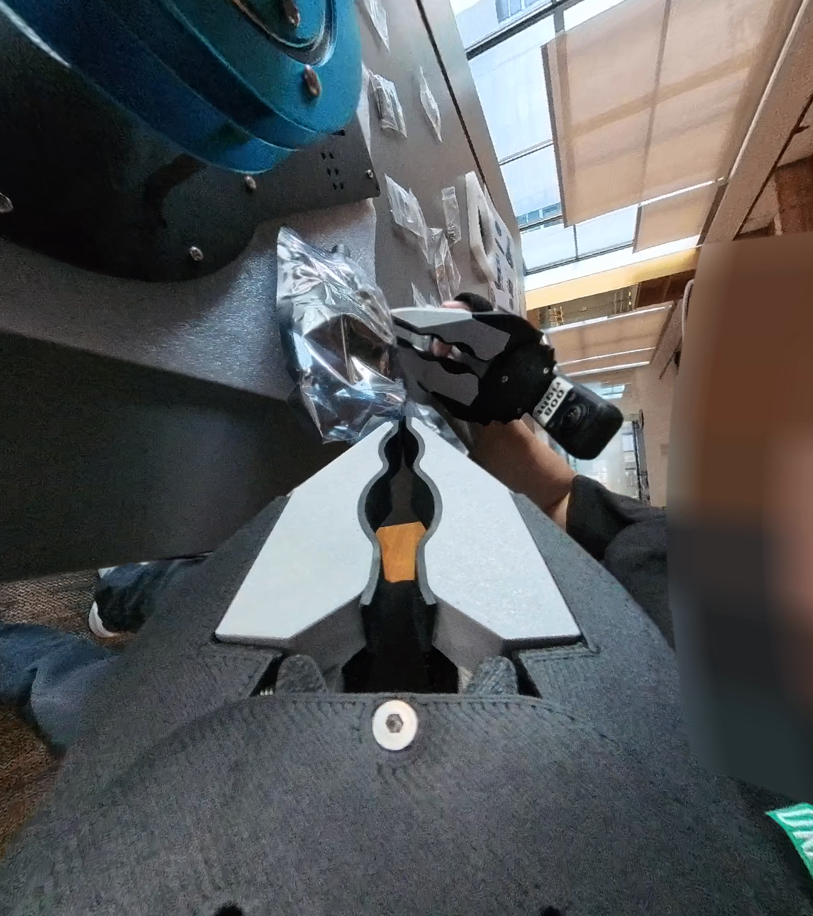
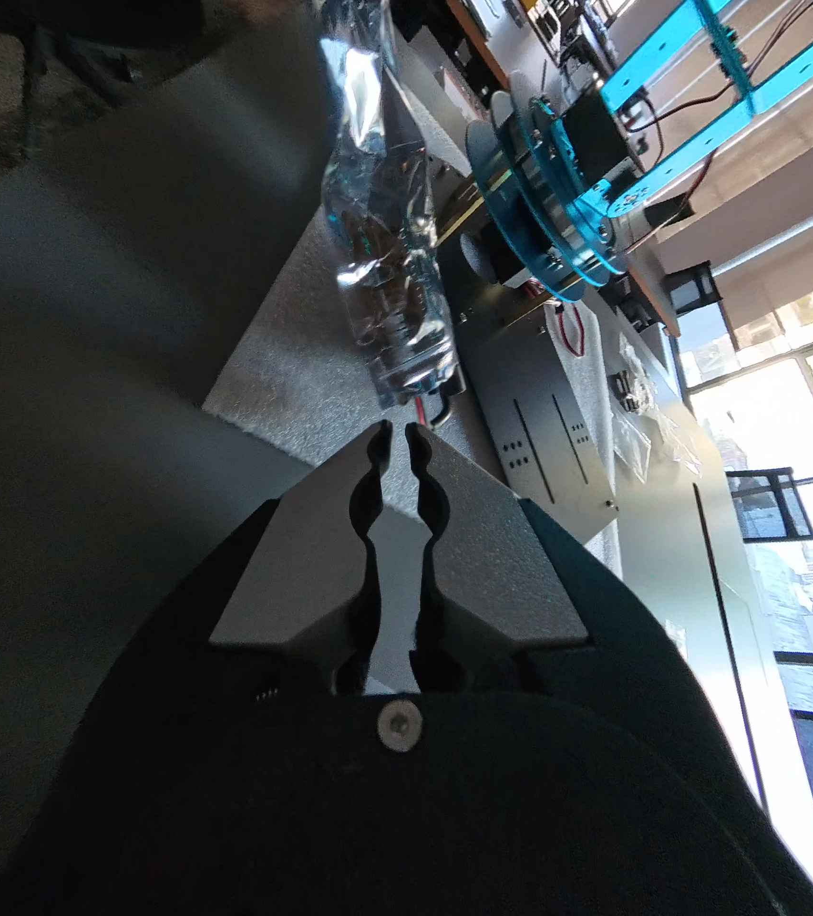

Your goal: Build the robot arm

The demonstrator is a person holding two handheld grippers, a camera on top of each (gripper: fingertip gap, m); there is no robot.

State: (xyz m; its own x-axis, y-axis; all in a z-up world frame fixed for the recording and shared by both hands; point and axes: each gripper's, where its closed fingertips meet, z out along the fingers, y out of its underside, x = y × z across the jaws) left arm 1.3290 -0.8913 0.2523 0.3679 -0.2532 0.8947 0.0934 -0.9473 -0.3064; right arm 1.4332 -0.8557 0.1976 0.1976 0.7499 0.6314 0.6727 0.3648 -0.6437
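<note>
A crumpled clear plastic bag [image 1: 340,347] with small dark parts inside hangs over the grey table edge. My left gripper [image 1: 402,425] is shut, its tips pinching the bag's lower corner. My right gripper [image 1: 400,342] comes in from the right, held by a gloved hand, with its tips against the bag's side. In the right wrist view the right gripper [image 2: 397,432] stands a narrow gap open with nothing between the fingers. The bag [image 2: 389,277] lies just beyond its tips, over a white foam sheet [image 2: 290,357].
A blue metal turntable assembly with wires [image 2: 548,198] stands on a grey metal box [image 2: 543,461]; it also shows close in the left wrist view [image 1: 206,74]. Several small clear part bags [image 1: 397,104] lie farther along the table. Red and black wires [image 2: 426,419] run near the right gripper's tips.
</note>
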